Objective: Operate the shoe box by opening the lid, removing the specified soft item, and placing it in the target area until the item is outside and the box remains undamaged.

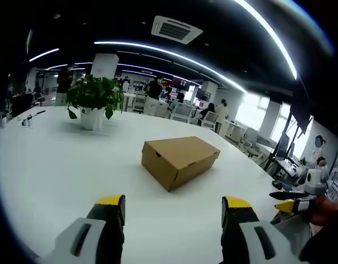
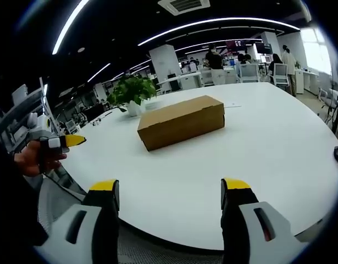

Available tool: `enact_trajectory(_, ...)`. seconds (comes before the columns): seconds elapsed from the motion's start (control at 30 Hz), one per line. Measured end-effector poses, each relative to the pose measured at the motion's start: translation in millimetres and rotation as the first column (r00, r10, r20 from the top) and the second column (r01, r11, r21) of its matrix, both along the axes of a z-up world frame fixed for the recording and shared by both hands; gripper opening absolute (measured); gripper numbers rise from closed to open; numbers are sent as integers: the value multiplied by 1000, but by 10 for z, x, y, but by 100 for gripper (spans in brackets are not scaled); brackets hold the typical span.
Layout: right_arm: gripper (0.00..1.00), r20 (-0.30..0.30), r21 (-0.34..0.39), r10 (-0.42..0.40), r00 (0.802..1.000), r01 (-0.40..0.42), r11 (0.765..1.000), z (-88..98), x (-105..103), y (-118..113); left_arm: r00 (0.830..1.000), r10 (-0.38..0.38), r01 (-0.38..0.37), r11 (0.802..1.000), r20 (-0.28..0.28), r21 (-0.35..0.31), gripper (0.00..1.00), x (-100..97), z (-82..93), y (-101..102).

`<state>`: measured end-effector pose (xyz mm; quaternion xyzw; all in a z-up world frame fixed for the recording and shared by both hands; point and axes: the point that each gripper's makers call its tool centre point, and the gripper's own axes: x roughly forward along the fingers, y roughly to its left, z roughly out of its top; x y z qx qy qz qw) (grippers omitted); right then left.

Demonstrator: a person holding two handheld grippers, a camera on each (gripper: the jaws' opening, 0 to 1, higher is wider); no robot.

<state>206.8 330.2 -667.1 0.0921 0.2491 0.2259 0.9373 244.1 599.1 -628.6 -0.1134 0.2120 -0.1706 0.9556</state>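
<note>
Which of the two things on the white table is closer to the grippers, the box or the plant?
The box. It sits mid-table just ahead of both open grippers, lid shut; the plant stands farther back behind it.

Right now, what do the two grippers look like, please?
The left gripper has two black jaws with yellow tips, set in light grey housings that each carry a dark slot. The right gripper is built the same: yellow-capped black jaws in grey shells. In the right gripper view, a hand grips the left gripper's handle.
</note>
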Motion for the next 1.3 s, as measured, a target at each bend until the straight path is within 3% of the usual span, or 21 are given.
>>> enact_trajectory(0.4, 71, -5, 1, 2, 1000, -2, 1000, -14, 66, -16, 1000, 1, -1, 1000, -8, -5, 73, 40, -43, 17)
enact_trajectory(0.63, 71, -11, 1, 0, 1000, 0, 1000, -29, 244, -88, 1000, -8, 8, 1000, -14, -9, 73, 116, -68, -40)
enact_trajectory(0.87, 71, -12, -10, 3, 1000, -3, 1000, -43, 555, -186, 999, -37, 37, 999, -20, -4, 73, 337, -131, -118)
enact_trajectory(1.3, 71, 3, -30, 6, 1000, -6, 1000, 17, 1362, -325, 995, -93, 93, 996, -24, -6, 72, 832, -257, -389)
